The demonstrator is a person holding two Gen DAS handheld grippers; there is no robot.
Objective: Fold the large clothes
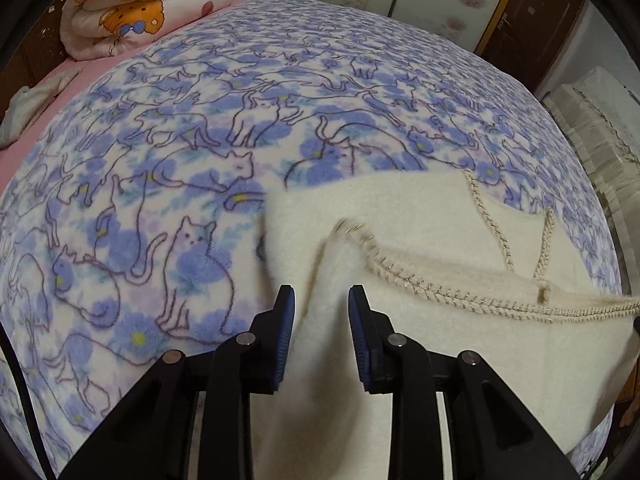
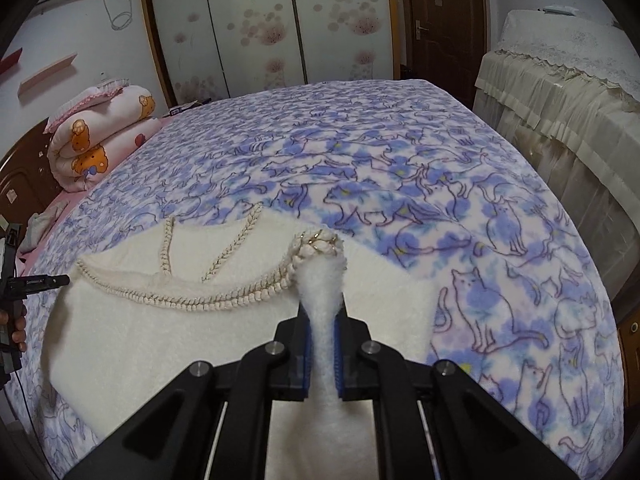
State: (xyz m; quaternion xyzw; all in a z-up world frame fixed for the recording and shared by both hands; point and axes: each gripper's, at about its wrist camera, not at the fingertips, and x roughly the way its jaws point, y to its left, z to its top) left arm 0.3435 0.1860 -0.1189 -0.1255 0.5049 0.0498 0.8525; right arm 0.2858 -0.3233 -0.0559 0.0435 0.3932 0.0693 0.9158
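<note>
On the bed [image 2: 400, 168], near its front edge, the cream garment [image 2: 140, 340] lies mostly flat and not yet folded. The right gripper [image 2: 322, 344] pinches its braided edge; the left gripper [image 1: 321, 336] fingers straddle fabric, contact unclear.

Each camera rides just behind its own claw and looks forward and steeply down at the bed [image 1: 280, 60], at close range.

The left wrist view sits low over the bed's cat-print blanket; the left claw [image 1: 322, 300] fills the lower centre of the frame.

The right wrist view looks down less steeply and takes in the wardrobe doors [image 2: 260, 20] at the top, with the right claw [image 2: 322, 320] at lower centre.

Both views share the blanket, the cream garment [image 1: 420, 208] [image 2: 140, 340] and the rolled quilt [image 1: 132, 4] [image 2: 100, 144] at upper left.
</note>
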